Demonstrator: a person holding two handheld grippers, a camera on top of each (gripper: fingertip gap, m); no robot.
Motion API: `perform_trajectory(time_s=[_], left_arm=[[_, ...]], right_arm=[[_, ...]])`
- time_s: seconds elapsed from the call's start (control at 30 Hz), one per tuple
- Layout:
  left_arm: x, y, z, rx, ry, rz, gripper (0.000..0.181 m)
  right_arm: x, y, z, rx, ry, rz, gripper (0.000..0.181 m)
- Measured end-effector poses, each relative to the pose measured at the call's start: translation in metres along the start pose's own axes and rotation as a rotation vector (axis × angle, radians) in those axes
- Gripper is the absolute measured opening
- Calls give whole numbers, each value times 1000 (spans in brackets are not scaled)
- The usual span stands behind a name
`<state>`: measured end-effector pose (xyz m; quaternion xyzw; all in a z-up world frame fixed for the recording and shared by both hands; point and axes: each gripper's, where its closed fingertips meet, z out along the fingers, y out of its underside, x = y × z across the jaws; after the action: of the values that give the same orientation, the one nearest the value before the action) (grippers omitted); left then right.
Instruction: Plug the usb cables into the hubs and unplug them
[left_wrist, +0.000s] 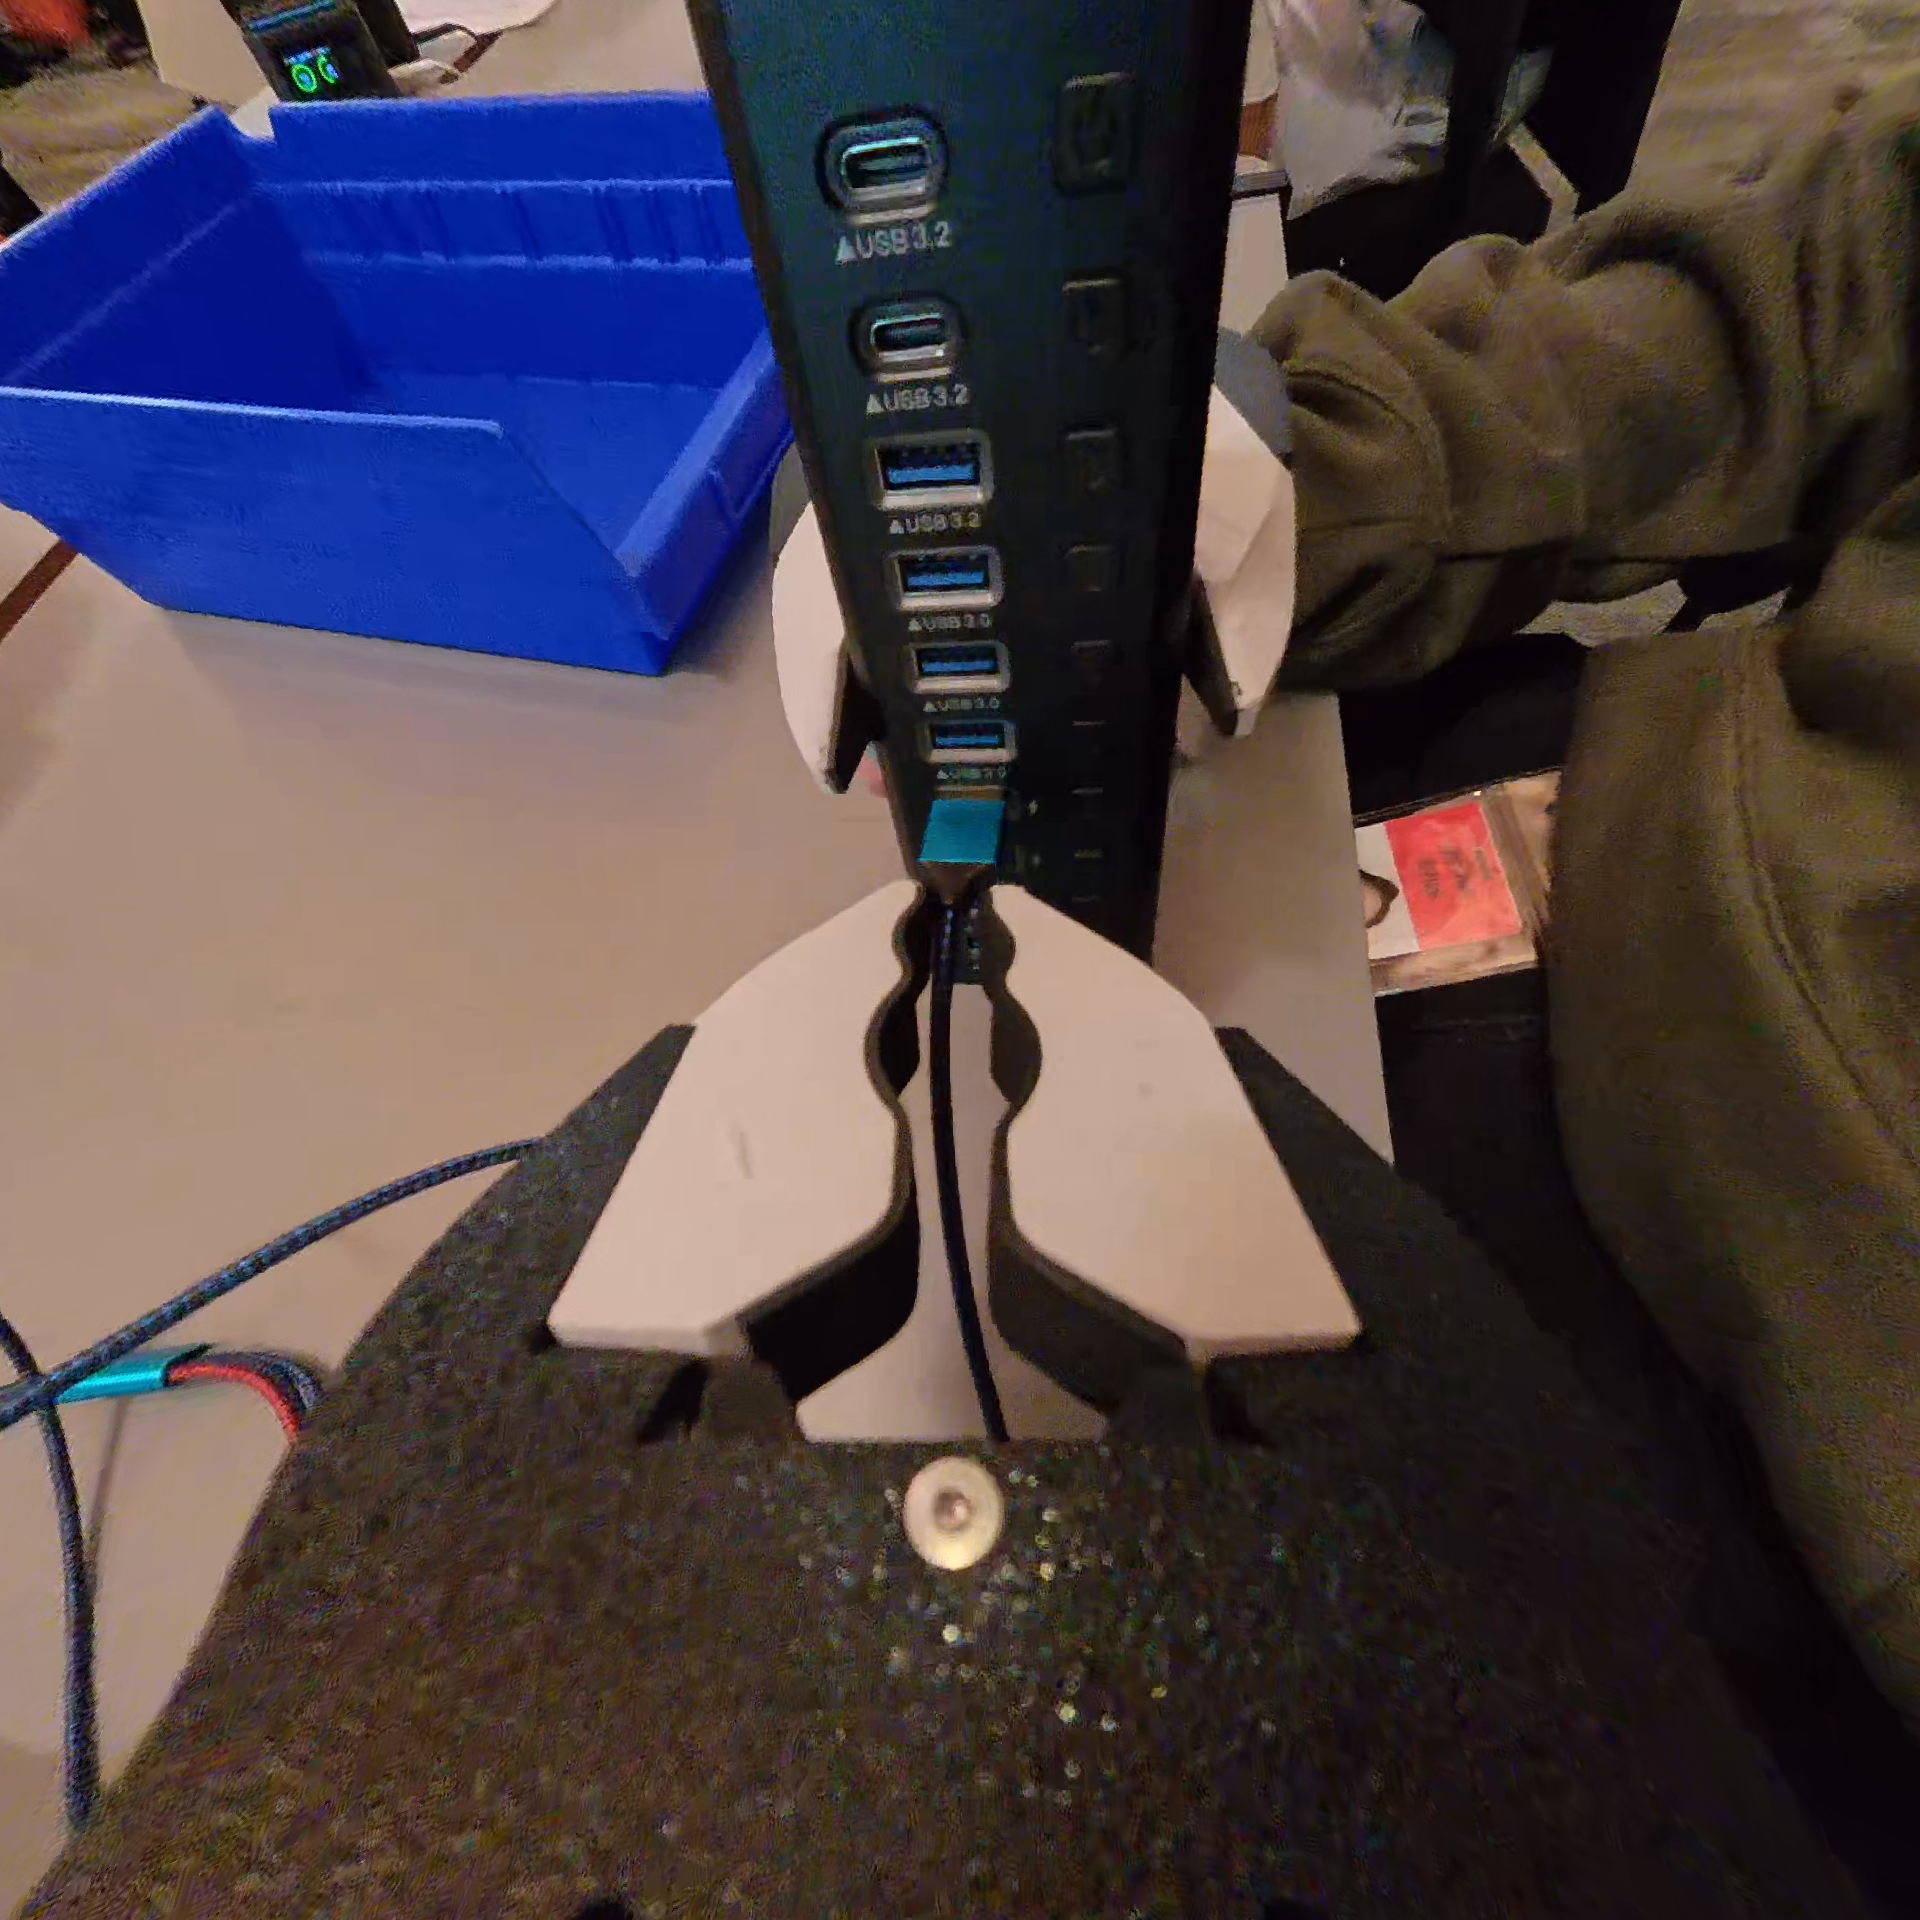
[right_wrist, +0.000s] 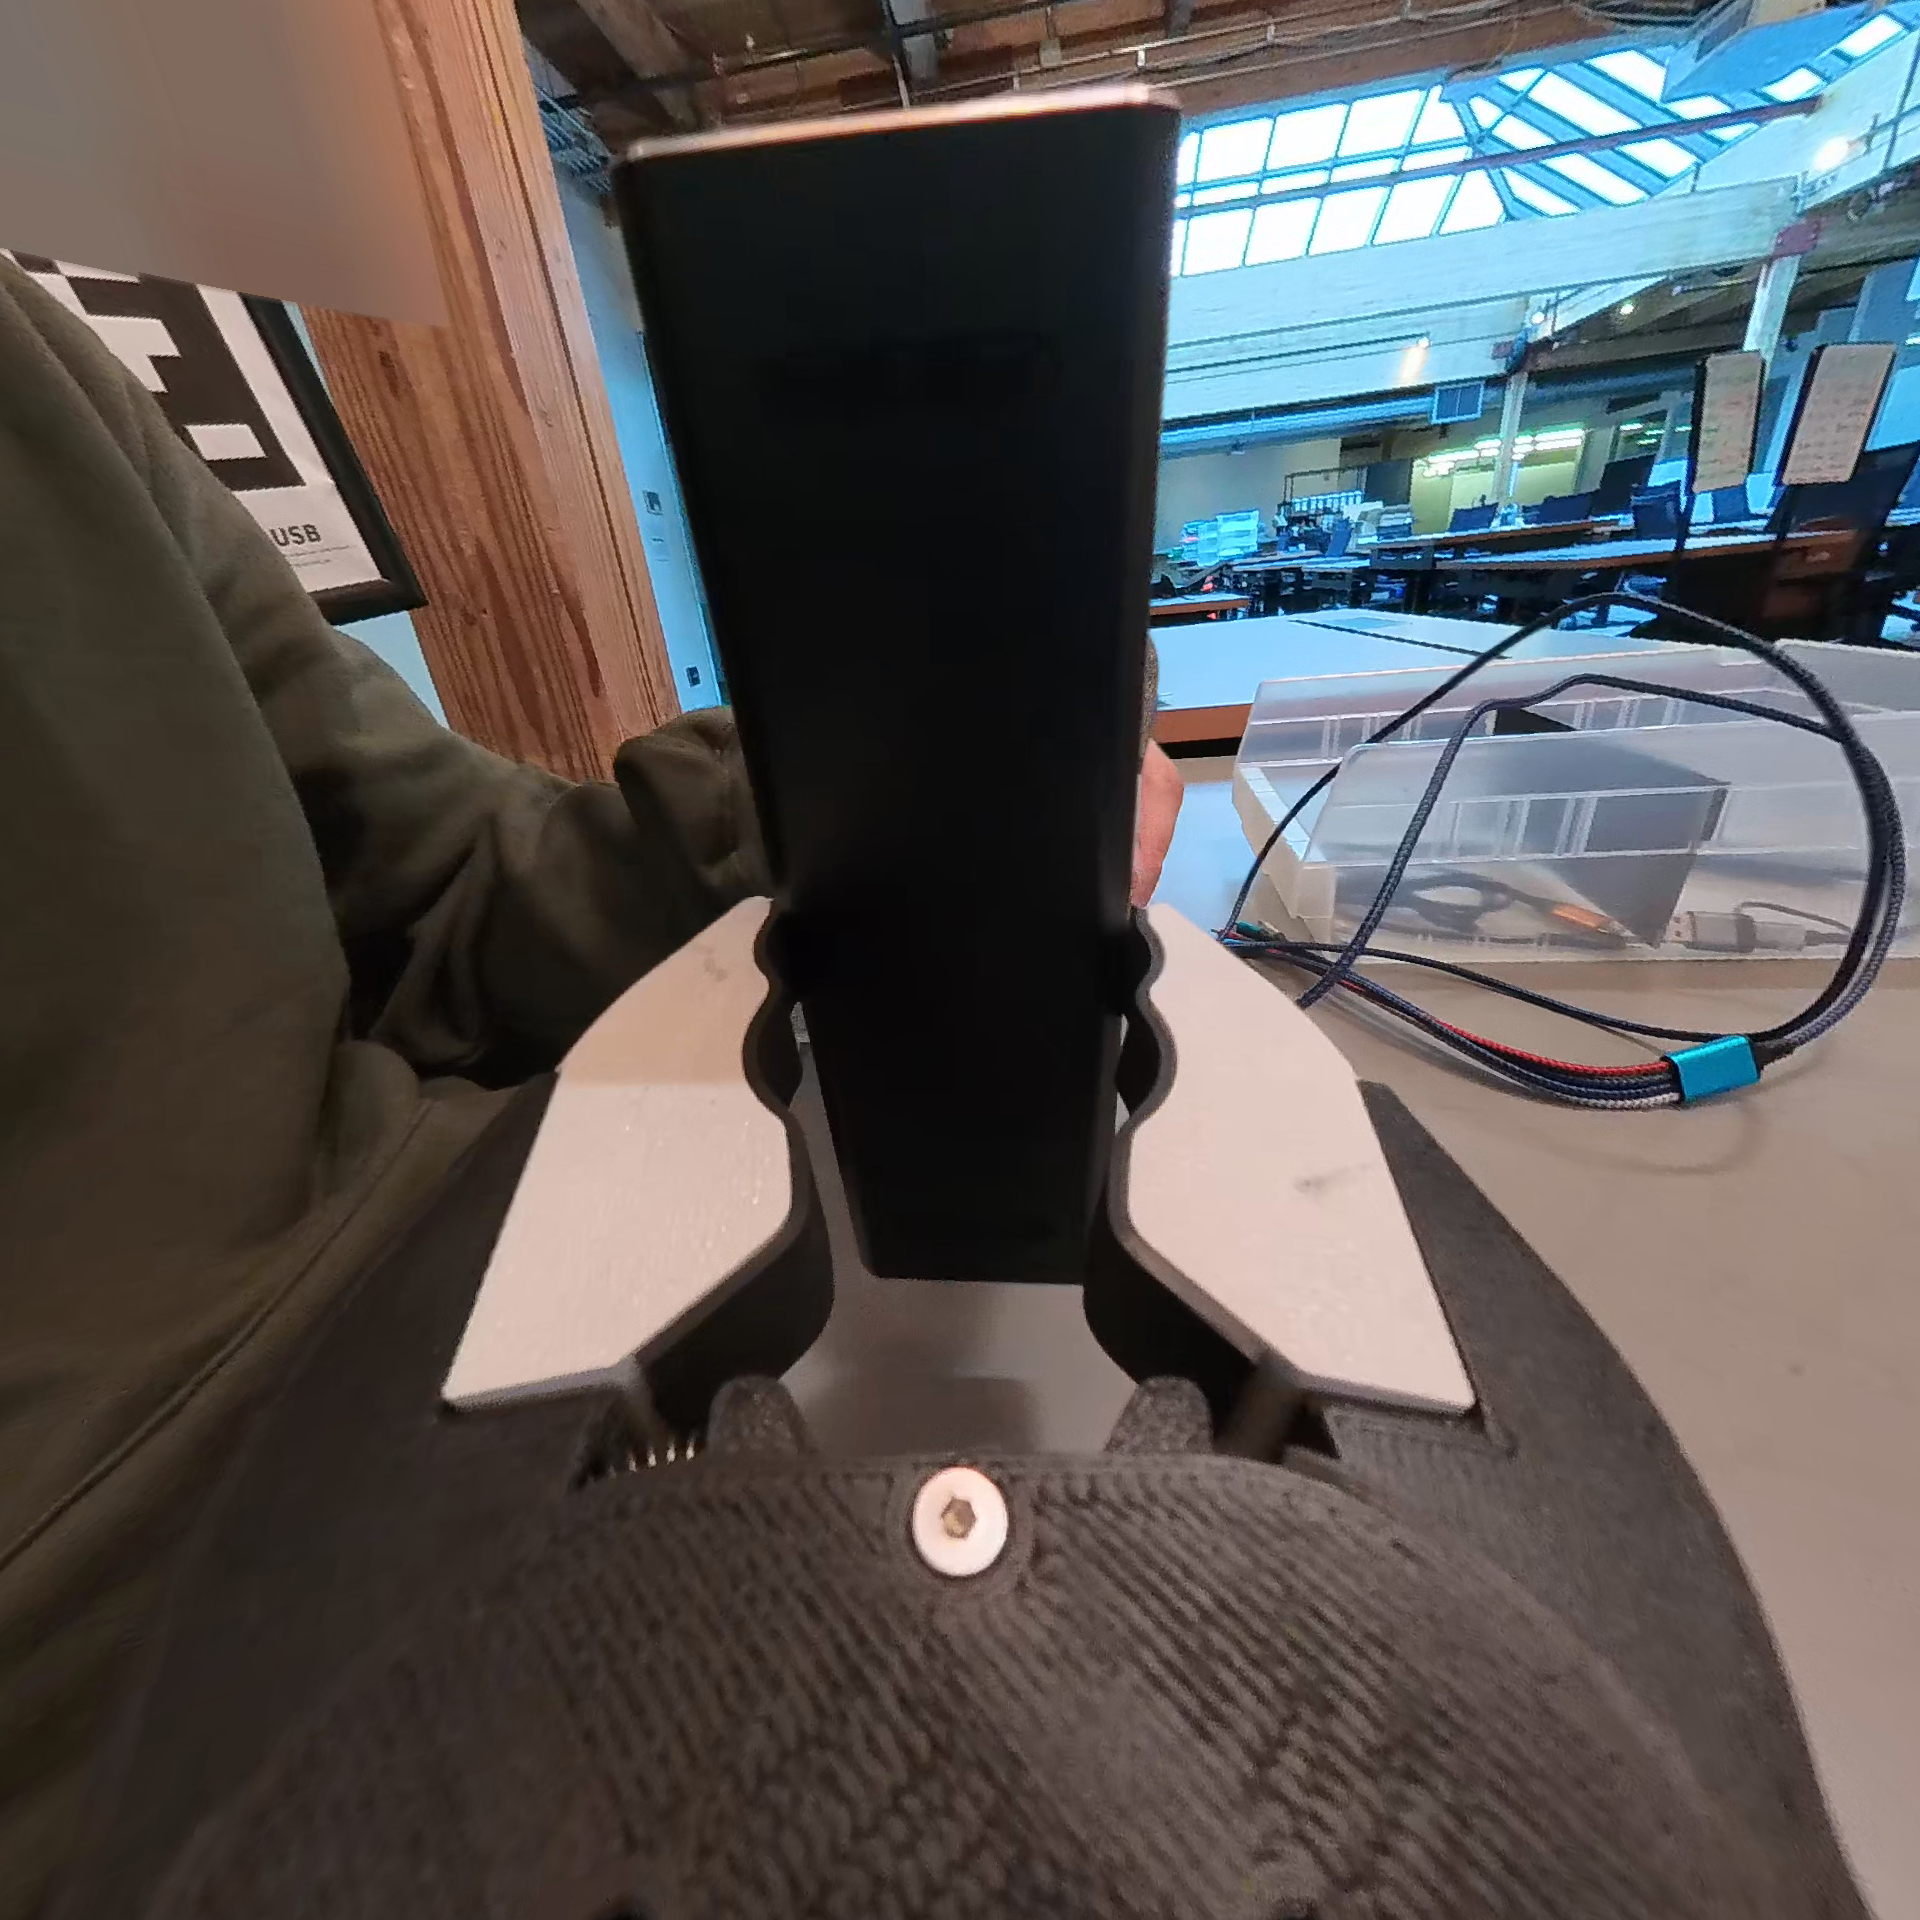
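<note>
Teal plug (left_wrist: 961, 833) sits in the hub (left_wrist: 987, 436)'s nearest port, pinched by the left gripper (left_wrist: 954, 925); right gripper (right_wrist: 951, 997) clamps the hub. Best push or pull straight along the port, hub held steady.

The left gripper (left_wrist: 951, 914) is pinching a dark braided cable (left_wrist: 951, 1143) just behind its teal plug (left_wrist: 961, 831), which is sitting in the black hub (left_wrist: 1039, 416); the right gripper (left_wrist: 1029, 665) is clamping the hub, beside a blue bin (left_wrist: 364, 416).
</note>
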<state>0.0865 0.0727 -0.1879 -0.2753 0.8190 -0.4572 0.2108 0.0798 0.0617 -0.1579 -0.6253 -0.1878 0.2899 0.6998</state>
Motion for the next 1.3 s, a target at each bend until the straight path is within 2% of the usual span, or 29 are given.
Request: perform_trajectory(time_s=[0.2,0.3,0.5,0.8,0.9,0.93,1.03,1.07,1.17,1.3], left_arm=[[7,-4,-6,57,73,-49,25],[11,-2,-5,44,95,-46,13],[6,-4,-3,24,32,31,13],[3,-7,12,41,8,-19,13],[0,-12,6,95,13,-48,14],[-2,-18,0,146,6,-64,21],[-6,-35,-15,239,-9,-129,61],[-5,-43,-18,271,-19,-117,66],[1,-67,-16,340,-62,-64,70],[7,-76,-8,301,-106,15,62]], right_arm=[[-7,7,5,-53,-24,-39,61],[-8,9,7,-72,-20,-57,61],[-5,7,6,-55,-1,-54,61],[0,-2,-1,14,-3,6,61],[2,0,0,2,7,11,60],[1,0,-1,5,2,13,60],[4,0,-1,5,15,20,60],[4,1,0,-4,20,19,60],[2,6,5,-51,24,-11,60],[-2,12,10,-92,31,-60,60]])
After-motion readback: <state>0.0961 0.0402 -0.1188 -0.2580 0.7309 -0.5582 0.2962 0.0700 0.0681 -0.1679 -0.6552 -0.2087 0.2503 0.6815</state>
